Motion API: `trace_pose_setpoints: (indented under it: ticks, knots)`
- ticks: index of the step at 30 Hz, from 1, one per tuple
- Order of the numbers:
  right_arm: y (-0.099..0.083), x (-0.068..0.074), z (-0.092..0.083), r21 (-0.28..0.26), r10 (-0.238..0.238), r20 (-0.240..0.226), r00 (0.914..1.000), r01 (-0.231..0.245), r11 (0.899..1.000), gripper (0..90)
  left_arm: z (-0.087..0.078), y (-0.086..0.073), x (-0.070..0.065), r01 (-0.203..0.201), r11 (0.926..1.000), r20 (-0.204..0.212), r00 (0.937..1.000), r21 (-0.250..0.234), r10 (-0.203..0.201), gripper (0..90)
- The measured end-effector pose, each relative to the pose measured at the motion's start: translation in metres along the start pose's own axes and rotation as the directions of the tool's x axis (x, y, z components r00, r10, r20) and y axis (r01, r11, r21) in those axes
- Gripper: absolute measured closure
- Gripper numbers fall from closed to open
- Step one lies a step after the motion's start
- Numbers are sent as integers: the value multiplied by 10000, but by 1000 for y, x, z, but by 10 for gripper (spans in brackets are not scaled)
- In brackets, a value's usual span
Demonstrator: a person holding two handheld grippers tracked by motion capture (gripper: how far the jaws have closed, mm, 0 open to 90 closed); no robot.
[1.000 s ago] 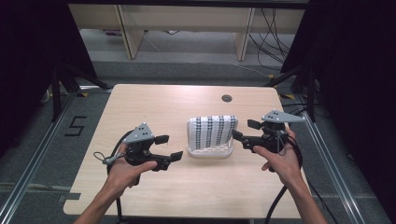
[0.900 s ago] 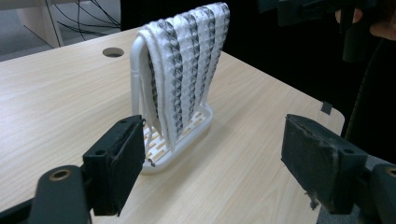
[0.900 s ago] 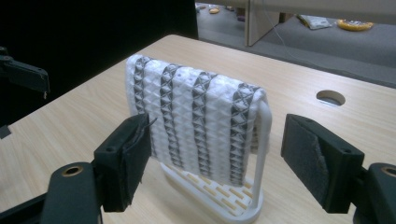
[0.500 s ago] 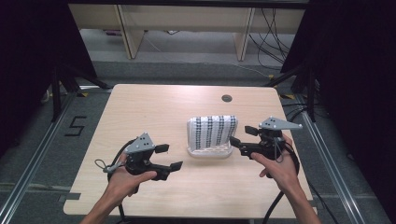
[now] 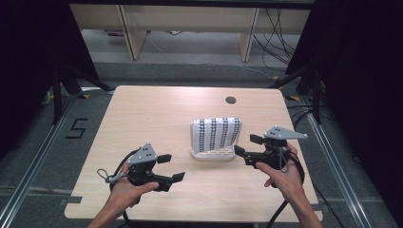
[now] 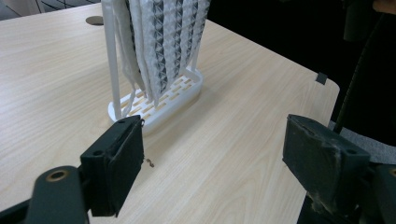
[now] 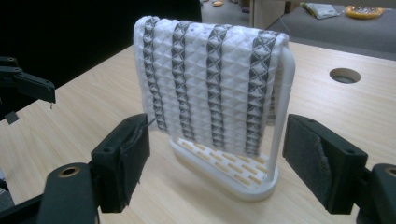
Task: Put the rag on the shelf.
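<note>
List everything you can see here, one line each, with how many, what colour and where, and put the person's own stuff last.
Cloth: one, white with dark patterned stripes, draped over the rack at the table's middle.
Rack: one, white plastic with a slotted base, standing upright on the table between the two grippers.
Table: one, light wood, with a round cable hole near its far edge.
Floor marking: one, a black "5", on the grey floor left of the table.
Cables: several, black, on the floor beyond the table at the right.
Left hand-held gripper: one, black with a grey plate, jaws open, near the table's front left.
Right hand-held gripper: one, black with a grey plate, jaws open, just right of the rack.
Hands: two, entering from the bottom edge.
</note>
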State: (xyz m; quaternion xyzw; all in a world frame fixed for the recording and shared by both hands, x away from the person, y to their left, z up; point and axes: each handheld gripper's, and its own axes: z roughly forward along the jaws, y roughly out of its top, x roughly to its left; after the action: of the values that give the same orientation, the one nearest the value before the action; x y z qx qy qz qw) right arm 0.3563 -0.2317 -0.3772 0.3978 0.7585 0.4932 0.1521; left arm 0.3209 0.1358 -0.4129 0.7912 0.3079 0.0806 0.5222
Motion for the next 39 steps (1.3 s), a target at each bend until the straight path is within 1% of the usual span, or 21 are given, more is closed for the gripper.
trace_pose_setpoints:
  ticks: [1, 2, 3, 5, 7, 8, 10, 11, 12, 17, 18, 24, 25, 27, 28, 29, 33, 36, 37, 38, 39]
  knots:
    - [-3, 3, 0, -34, 271, -46, 9996, -271, 9996, 229, 0, -3, -1, -41, 10000, 36, 10000, 41, 41, 200]
    - [-3, 3, 0, -34, 271, -46, 9996, -271, 9996, 229, 0, -3, -1, -41, 10000, 36, 10000, 41, 41, 199]
    - [-4, 2, 0, -46, 45, -12, 10000, -45, 10000, 226, 1, -5, -2, -88, 9999, 7, 10000, 103, 88, 198]
    - [-6, 3, -1, -108, -32, -16, 10000, 31, 9999, 222, 2, -7, -3, -50, 10000, 98, 9999, 47, 50, 197]
    - [-8, 5, -1, -102, 182, -39, 9998, -182, 9998, 222, 2, -10, -4, -101, 9999, 95, 9999, 31, 101, 197]
    - [-9, 5, -1, -75, -56, -30, 10000, 55, 10000, 221, 2, -11, -4, -105, 9999, 101, 9999, 35, 104, 197]
    - [-10, 7, -2, -58, -46, -129, 9999, 46, 10000, 219, 2, -14, -5, -161, 9998, 95, 9998, 139, 159, 196]
    - [-12, 10, -3, 68, 188, -123, 9997, -188, 9998, 218, 2, -17, -6, -96, 9999, 105, 9999, 135, 95, 195]
    - [-13, 9, -2, -136, -123, -210, 9997, 120, 9998, 217, 2, -18, -6, -69, 9999, 187, 9998, 99, 67, 194]
    - [-21, 12, -1, 45, -117, -218, 9997, 118, 9999, 211, 5, -30, -6, 36, 9998, 204, 9998, 212, -40, 188]
    - [-23, 13, 0, 24, 79, -221, 9997, -78, 10000, 211, 5, -31, -6, 5, 9996, 245, 9997, 270, -11, 188]
    - [-34, 12, 3, 141, 26, -279, 9996, -22, 9999, 211, 6, -41, -4, 34, 9993, 165, 9999, 364, -40, 152]
    - [-38, 14, 3, 216, 337, -296, 9990, -331, 9992, 211, 7, -43, -4, 137, 9994, 134, 9998, 306, -142, 152]
    - [-39, 13, 4, 166, 107, -394, 9992, -101, 9998, 211, 7, -44, -3, 110, 9994, 215, 9997, 319, -117, 152]
    - [-44, 16, 6, 251, 458, -517, 9976, -446, 9987, 211, 7, -46, -3, 136, 9996, 267, 9995, 248, -143, 151]
    - [-46, 15, 7, 182, 204, -502, 9985, -195, 9996, 210, 7, -47, -4, 181, 9995, 289, 9994, 258, -189, 151]
    - [-55, 15, 11, 359, 95, -654, 9978, -72, 9993, 210, 7, -51, -5, 137, 9998, 411, 9991, 151, -143, 150]
    - [-59, 18, 11, 484, 361, -585, 9976, -333, 9983, 210, 9, -57, -5, 247, 9995, 354, 9990, 216, -254, 149]
    - [-61, 17, 13, 392, 177, -667, 9976, -151, 9991, 210, 10, -58, -5, 225, 9993, 331, 9992, 293, -235, 150]
    - [-62, 19, 12, 590, 476, -604, 9970, -440, 9973, 210, 10, -60, -5, 180, 9991, 348, 9992, 395, -194, 149]
    - [-66, 20, 13, 522, 432, -649, 9970, -398, 9978, 210, 11, -62, -5, 117, 9992, 389, 9992, 384, -132, 150]
